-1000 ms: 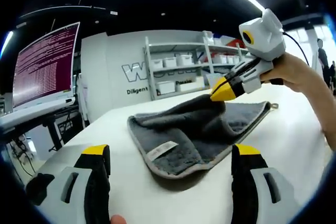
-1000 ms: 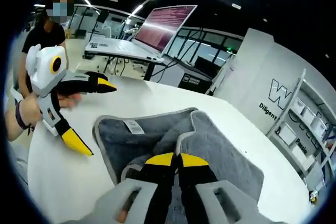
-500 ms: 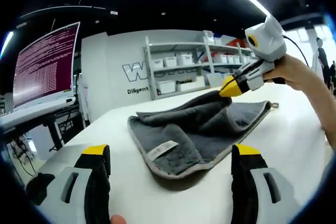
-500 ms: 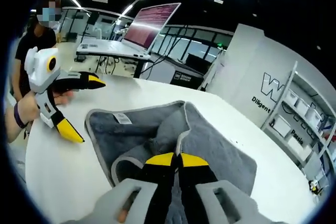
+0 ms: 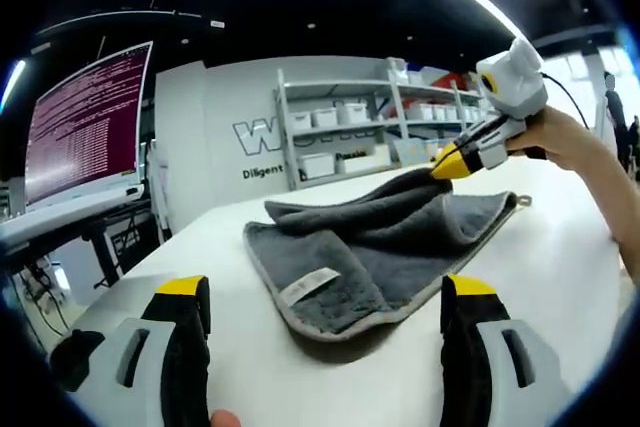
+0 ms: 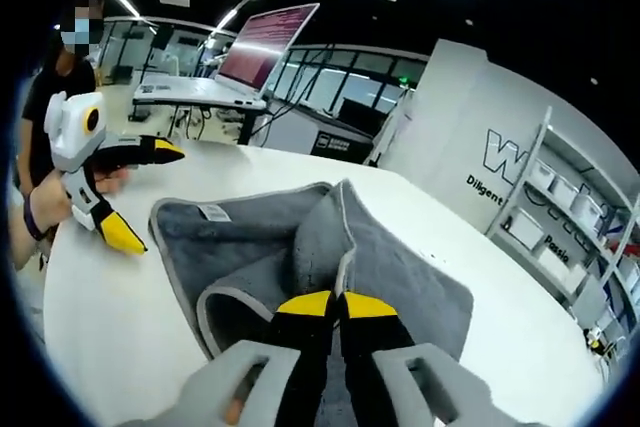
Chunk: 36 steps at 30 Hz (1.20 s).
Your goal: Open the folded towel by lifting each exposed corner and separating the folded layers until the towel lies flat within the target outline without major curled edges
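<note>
Towel mid-unfold, one layer raised, not yet flat

Grey towel [image 5: 375, 242] lies on the white table [image 5: 560, 257], folded layers bunched and ridged. Right gripper [image 6: 335, 299], jaws pressed together on the towel's top-layer edge, holds that layer peaked above the rest. Left gripper [image 5: 325, 292], jaws spread wide with nothing between them, sits just short of the near label corner. No target outline visible. Judged early to midway: layers still to part, edges to smooth
</note>
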Available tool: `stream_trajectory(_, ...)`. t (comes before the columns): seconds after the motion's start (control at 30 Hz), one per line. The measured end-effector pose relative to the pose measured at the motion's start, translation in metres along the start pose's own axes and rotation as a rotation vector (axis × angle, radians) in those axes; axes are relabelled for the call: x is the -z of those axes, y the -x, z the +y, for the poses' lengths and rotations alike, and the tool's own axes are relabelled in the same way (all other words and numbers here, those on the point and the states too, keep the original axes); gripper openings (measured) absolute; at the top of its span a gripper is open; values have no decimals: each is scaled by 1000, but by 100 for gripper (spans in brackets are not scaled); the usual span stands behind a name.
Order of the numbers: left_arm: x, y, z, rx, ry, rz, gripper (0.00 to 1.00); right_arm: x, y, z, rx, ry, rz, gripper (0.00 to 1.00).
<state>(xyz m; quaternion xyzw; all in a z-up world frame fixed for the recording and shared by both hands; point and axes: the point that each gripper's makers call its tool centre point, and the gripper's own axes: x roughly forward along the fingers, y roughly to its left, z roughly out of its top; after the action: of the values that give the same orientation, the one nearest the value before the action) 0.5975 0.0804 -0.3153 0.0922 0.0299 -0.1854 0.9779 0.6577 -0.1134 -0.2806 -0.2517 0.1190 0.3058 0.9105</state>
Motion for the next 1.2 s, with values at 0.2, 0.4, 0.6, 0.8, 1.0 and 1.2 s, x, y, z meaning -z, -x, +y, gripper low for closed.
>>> stream_trajectory(0.2,0,0,0,-1,0,0,94,7,7,-11,27,-13,6,0)
stream_trajectory(0.4,0,0,-1,-1,-1,1,94,12,12,-17,46,-22,8,0)
stream_trajectory(0.6,0,0,0,-2,0,1,94,17,17,-25,66,-31,13,0)
stream_trajectory(0.8,0,0,0,-3,1,1,94,25,22,-33,85,-37,24,0)
stream_trajectory(1.0,1,-1,0,-3,-1,3,94,33,27,-42,104,-48,35,0)
stream_trajectory(1.2,1,-2,1,-3,-1,5,94,40,32,-48,115,-50,48,0)
